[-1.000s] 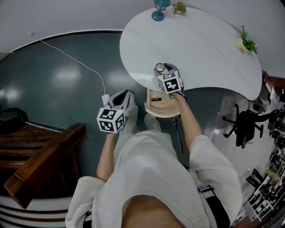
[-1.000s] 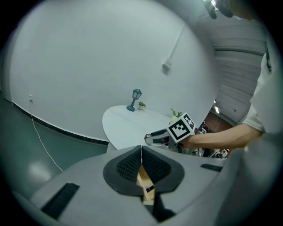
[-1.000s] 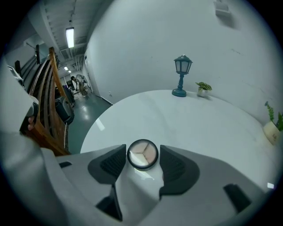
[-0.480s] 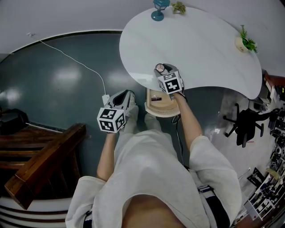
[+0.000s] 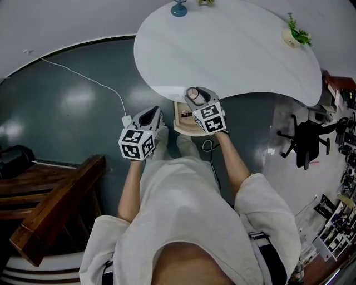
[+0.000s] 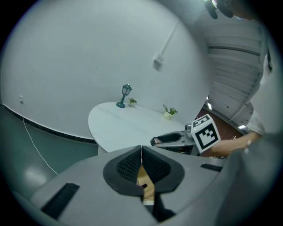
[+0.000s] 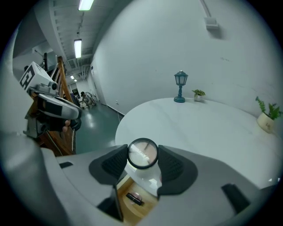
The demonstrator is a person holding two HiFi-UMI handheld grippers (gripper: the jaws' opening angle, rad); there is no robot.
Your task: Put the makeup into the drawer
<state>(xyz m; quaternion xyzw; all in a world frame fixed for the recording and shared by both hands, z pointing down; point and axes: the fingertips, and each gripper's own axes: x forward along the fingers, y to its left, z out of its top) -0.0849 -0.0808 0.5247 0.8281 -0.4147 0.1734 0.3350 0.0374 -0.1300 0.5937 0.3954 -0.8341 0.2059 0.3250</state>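
Note:
A small round makeup jar (image 7: 142, 154) with a clear lid and a white body sits between the pads of my right gripper (image 7: 142, 164), which is shut on it. In the head view the jar (image 5: 191, 93) hangs at the near edge of the white table (image 5: 233, 50), over the open wooden drawer (image 5: 186, 128). A dark slim makeup item (image 7: 134, 198) lies inside the drawer (image 7: 128, 209). My left gripper (image 5: 154, 113) is left of the drawer over the floor. Its pads (image 6: 132, 165) meet with nothing between them.
A blue lamp (image 5: 179, 8) and small potted plants (image 5: 295, 36) stand at the table's far side. A white cable (image 5: 83, 75) with a plug block (image 5: 127, 119) lies on the dark floor. Wooden steps (image 5: 50, 195) are at the left, an office chair (image 5: 306, 147) at the right.
My right gripper has lifted the jar off the table edge and drawn it back over the drawer. The left gripper has shifted a little.

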